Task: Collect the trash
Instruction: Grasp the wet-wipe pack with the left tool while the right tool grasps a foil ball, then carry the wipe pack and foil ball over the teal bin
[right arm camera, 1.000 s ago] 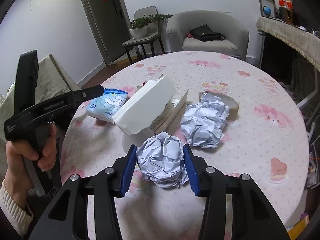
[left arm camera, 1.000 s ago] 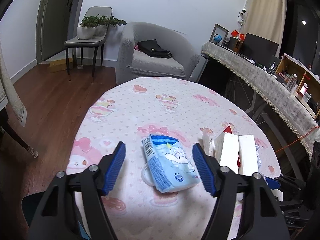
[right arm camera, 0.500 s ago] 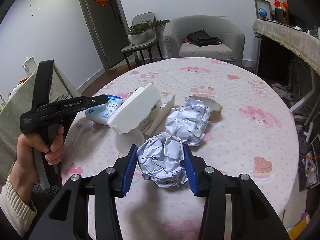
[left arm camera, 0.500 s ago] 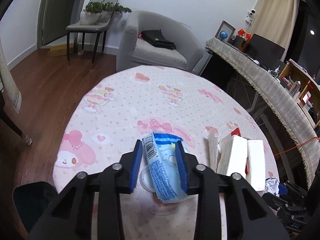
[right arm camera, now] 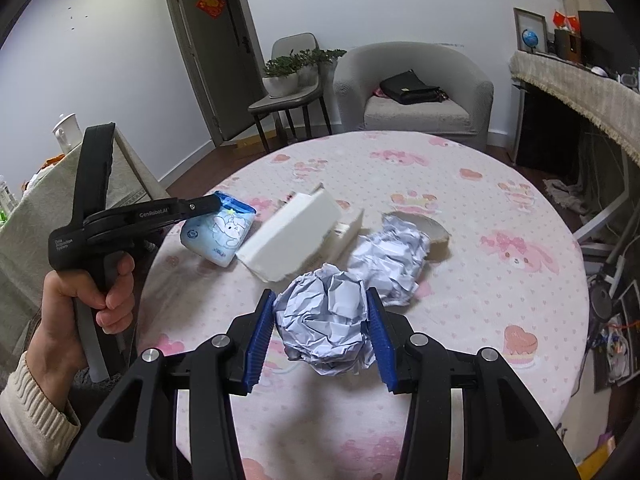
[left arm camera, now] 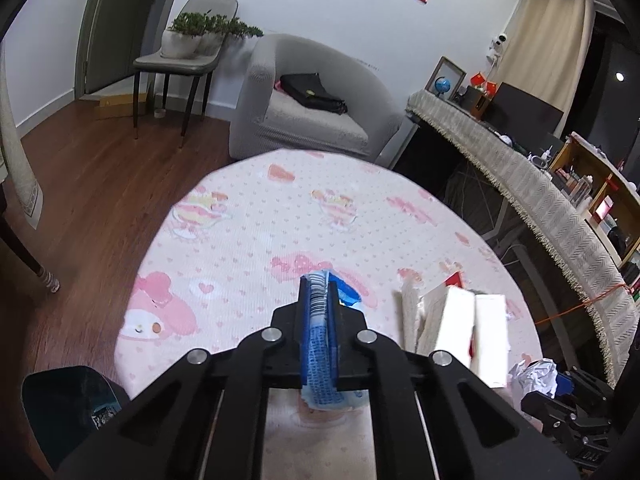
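A blue and white tissue pack (left arm camera: pixel 347 295) is squeezed thin between the pads of my left gripper (left arm camera: pixel 319 300), whose jaws are closing on it. In the right wrist view the same pack (right arm camera: pixel 224 232) hangs tilted from the left gripper (right arm camera: pixel 208 205) at the table's left side. My right gripper (right arm camera: pixel 320 296) is shut on a crumpled white paper ball (right arm camera: pixel 326 324) just above the pink tablecloth (right arm camera: pixel 500 200). A second crumpled paper ball (right arm camera: pixel 394 258) lies right behind it.
A torn white carton (right arm camera: pixel 292 236) lies between the pack and the paper balls. A brown tape roll (right arm camera: pixel 434 236) sits behind the second ball. A dark bin (left arm camera: pixel 68 404) stands below the table's near-left edge. A hand (right arm camera: pixel 92 292) holds the left gripper.
The left jaws have come together from wide apart onto the tissue pack, crushing it narrow and tipping it up. The right gripper has kept the paper ball and barely moved.
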